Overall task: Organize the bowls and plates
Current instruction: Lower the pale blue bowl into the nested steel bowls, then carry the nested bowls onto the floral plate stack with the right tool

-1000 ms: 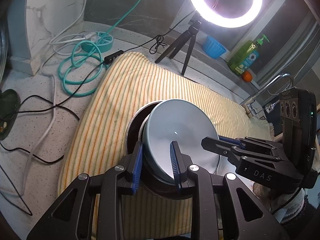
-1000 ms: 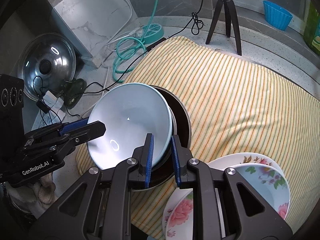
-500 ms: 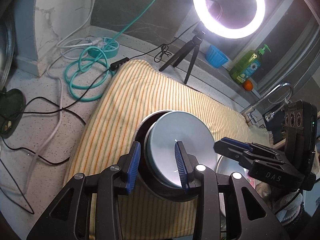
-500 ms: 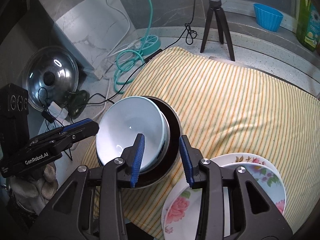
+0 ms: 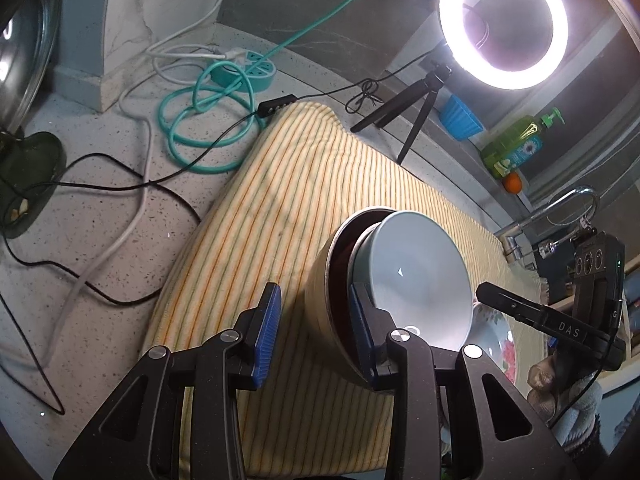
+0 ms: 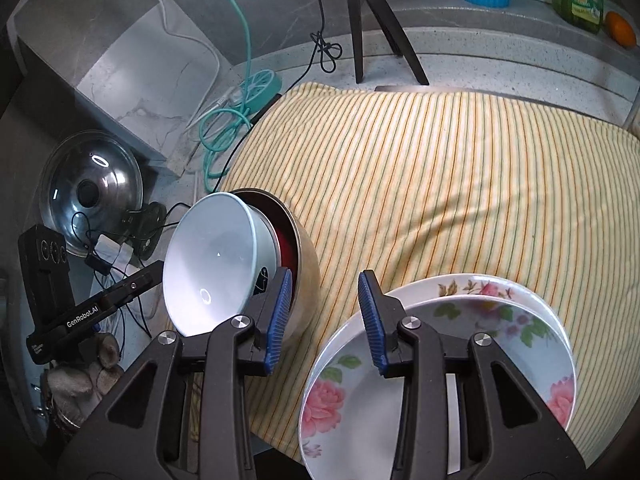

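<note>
A pale blue bowl (image 5: 416, 276) (image 6: 212, 268) rests tilted inside a larger dark red-lined bowl (image 5: 324, 300) (image 6: 306, 268) on the striped cloth (image 5: 300, 184). My left gripper (image 5: 314, 334) stands open just left of the stack, with only cloth between its blue pads. My right gripper (image 6: 325, 320) is open too, over the cloth between the stack and two stacked floral plates (image 6: 460, 316). In the left wrist view a bit of a floral plate (image 5: 496, 340) shows below the right gripper (image 5: 484, 292). The left gripper (image 6: 156, 272) shows beside the pale bowl's rim.
A ring light (image 5: 502, 24) on a black tripod (image 6: 372, 20) stands behind the cloth. Teal cable coils (image 5: 208, 120) and black cords lie on the speckled counter. A pot lid (image 6: 92, 192) leans at the left. A blue cup (image 5: 460, 118), soap bottle (image 5: 516, 148) and faucet (image 5: 560, 208) are at the back right.
Both grippers held the pale blue bowl's rim a second ago. They let go, opened and drew away to either side; the bowl now sits in the dark bowl.
</note>
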Demonstrator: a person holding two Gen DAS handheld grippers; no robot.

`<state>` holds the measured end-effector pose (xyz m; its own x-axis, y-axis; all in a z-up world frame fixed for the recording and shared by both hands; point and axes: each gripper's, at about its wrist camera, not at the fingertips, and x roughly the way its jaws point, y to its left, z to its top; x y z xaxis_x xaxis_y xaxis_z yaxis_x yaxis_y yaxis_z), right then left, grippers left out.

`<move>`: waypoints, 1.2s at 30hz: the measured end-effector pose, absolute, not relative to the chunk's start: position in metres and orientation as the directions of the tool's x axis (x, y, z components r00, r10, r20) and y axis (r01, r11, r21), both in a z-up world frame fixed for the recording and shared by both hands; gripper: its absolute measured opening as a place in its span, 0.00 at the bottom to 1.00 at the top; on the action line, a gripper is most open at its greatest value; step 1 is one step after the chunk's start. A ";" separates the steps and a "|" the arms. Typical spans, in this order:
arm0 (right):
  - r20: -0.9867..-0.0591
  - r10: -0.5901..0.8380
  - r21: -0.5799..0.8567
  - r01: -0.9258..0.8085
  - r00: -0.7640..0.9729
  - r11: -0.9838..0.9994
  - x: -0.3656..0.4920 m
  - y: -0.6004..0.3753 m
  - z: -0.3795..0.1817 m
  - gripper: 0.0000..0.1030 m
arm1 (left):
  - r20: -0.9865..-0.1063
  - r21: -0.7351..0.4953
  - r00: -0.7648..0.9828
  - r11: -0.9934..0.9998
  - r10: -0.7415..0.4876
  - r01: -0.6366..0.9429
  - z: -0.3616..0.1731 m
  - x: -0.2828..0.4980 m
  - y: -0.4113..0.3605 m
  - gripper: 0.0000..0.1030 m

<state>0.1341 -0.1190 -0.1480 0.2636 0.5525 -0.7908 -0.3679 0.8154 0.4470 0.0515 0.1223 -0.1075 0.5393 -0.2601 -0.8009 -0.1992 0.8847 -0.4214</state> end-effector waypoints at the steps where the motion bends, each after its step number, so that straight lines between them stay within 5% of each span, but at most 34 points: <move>1: -0.791 0.557 0.453 -0.368 0.255 0.812 0.134 -0.118 -0.150 0.36 | -0.801 -0.423 0.538 0.883 -0.261 -0.201 -0.108 0.052 0.122 0.31; 10: -0.791 0.574 0.484 -0.360 0.209 0.798 0.139 -0.108 -0.162 0.25 | -0.799 -0.446 0.532 0.869 -0.280 -0.213 -0.116 0.055 0.124 0.29; 36: -0.810 0.558 0.462 -0.390 0.180 0.796 0.138 -0.089 -0.170 0.13 | -0.813 -0.427 0.501 0.888 -0.296 -0.168 -0.120 0.062 0.114 0.08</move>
<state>0.1384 -0.0891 -0.1702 0.1796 0.5580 -0.8102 -0.3903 0.7964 0.4620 0.0616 0.1138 -0.1200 0.5012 -0.2960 -0.8131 -0.1682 0.8884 -0.4271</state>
